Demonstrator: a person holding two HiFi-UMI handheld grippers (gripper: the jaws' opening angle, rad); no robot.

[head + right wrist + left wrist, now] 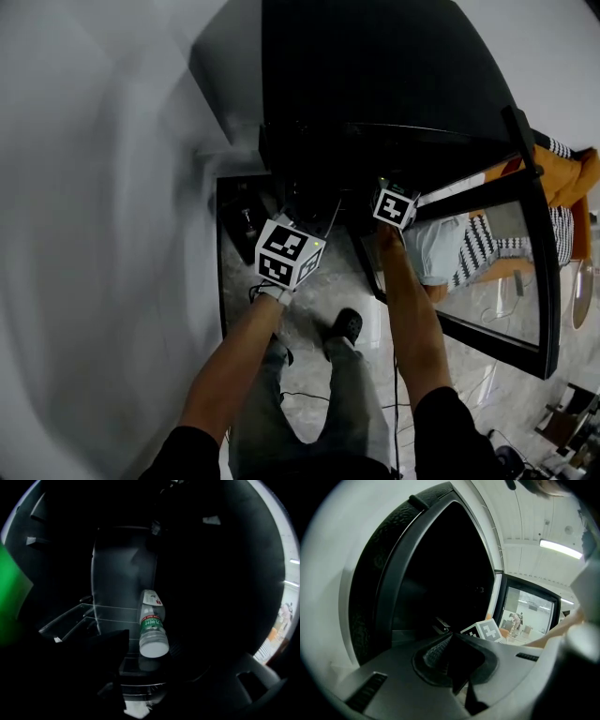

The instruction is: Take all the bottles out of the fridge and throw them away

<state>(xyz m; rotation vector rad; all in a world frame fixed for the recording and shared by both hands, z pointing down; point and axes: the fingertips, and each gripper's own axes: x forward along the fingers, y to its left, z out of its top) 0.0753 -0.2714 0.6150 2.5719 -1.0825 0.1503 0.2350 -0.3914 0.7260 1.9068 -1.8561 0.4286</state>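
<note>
A clear plastic bottle (152, 630) with a green label lies tilted on a glass shelf (93, 620) inside the dark fridge, its base towards me. My right gripper (157, 665) is inside the fridge just short of the bottle. Its jaws stand wide and open, and the left finger (110, 651) is clear of the bottle. In the head view only the right gripper's marker cube (394, 208) shows at the mouth of the black fridge (375, 94). My left gripper (459, 686) is shut on nothing and held outside, its cube (286, 253) left of the opening.
The fridge's glass door (506, 272) stands open to the right. A white wall (94, 234) runs along the left. My legs and a shoe (345, 326) are on the marble floor, with a cable (309, 398) beside them. Another shelf edge (140, 686) lies below the bottle.
</note>
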